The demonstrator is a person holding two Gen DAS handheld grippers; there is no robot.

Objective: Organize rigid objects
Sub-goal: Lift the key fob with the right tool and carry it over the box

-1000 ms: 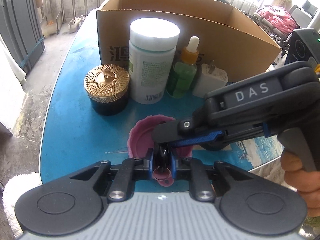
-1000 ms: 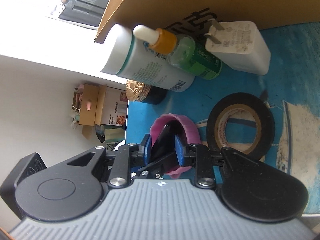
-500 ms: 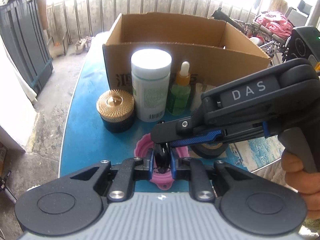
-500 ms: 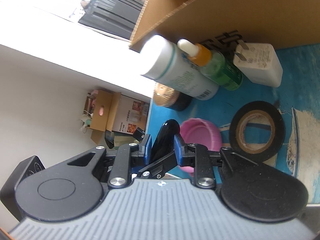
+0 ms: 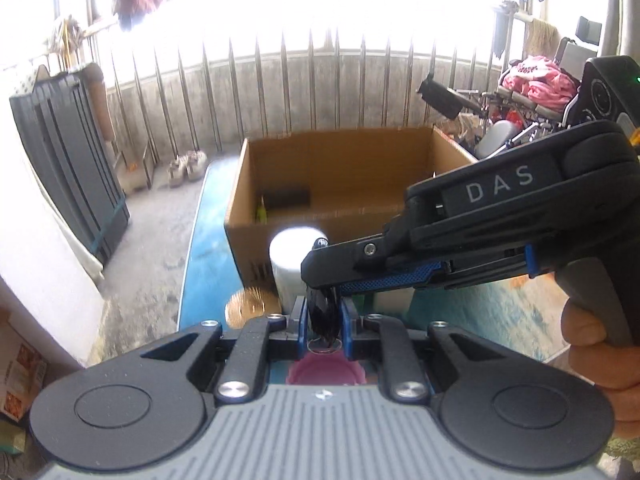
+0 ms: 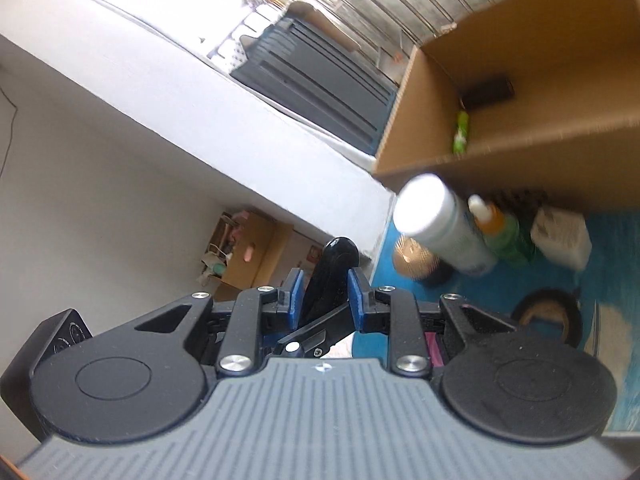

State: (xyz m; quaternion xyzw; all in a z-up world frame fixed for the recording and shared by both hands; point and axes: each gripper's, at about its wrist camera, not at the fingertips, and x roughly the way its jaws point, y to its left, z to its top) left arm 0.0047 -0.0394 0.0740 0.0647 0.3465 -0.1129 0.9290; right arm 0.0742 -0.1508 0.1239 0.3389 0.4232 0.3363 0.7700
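Left wrist view: your left gripper (image 5: 323,316) and right gripper (image 5: 320,276) both clamp one black object (image 5: 322,314) above the pink lid (image 5: 326,368). Right wrist view: your right gripper (image 6: 325,294) pinches it, off the table's (image 6: 520,280) edge, short of the box (image 6: 520,92).

light: daylight, blown-out sky behind railing (image 5: 320,92) — glare | blur: motion-smeared bottles, tape | edges: fisheye bending

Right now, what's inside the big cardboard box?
Inside the cardboard box a dark blocky thing sits by the far wall, with something small and green beside it. The near wall and the right gripper cover much of the floor.
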